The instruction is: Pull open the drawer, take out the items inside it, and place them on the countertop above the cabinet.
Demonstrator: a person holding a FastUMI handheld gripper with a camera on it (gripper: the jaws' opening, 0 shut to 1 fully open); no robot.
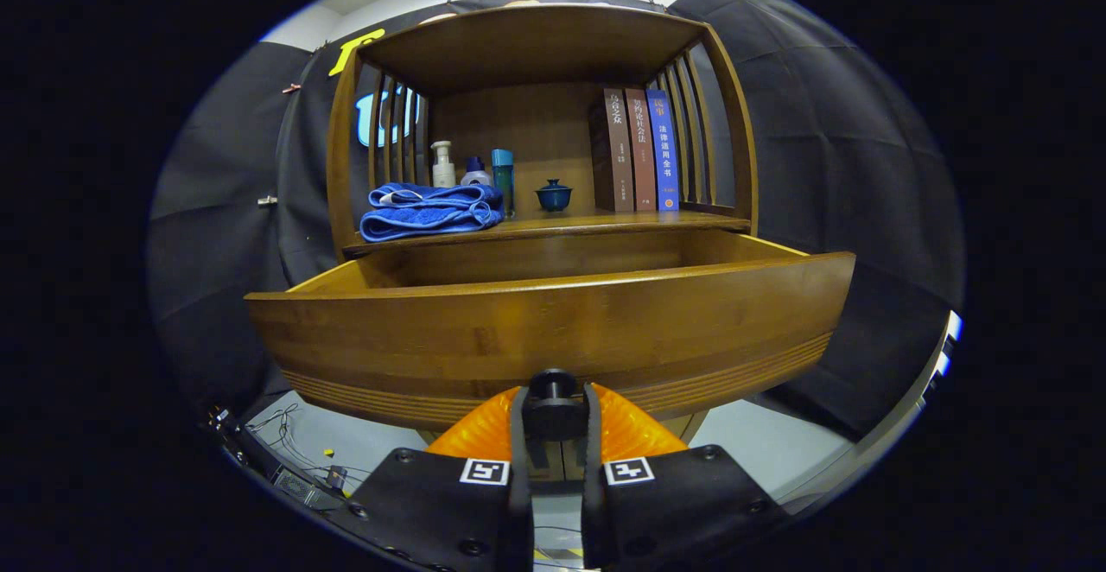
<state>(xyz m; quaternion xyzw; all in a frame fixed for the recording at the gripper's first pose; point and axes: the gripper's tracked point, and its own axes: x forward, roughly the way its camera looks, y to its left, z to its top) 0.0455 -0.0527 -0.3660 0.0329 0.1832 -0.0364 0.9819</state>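
Note:
The wooden drawer stands pulled out of the cabinet, its front panel close in front of me. My gripper is shut on the dark round drawer knob at the panel's lower middle, with both fingers pressing its sides. From this low angle the drawer's inside is hidden; just its back inner wall shows. Above the drawer lies the countertop, with a folded blue towel on its left part.
On the countertop behind the towel stand a white pump bottle, a small bottle and a teal bottle. A blue lidded cup sits mid-shelf, three upright books to its right. Slatted side walls and a top board enclose the shelf.

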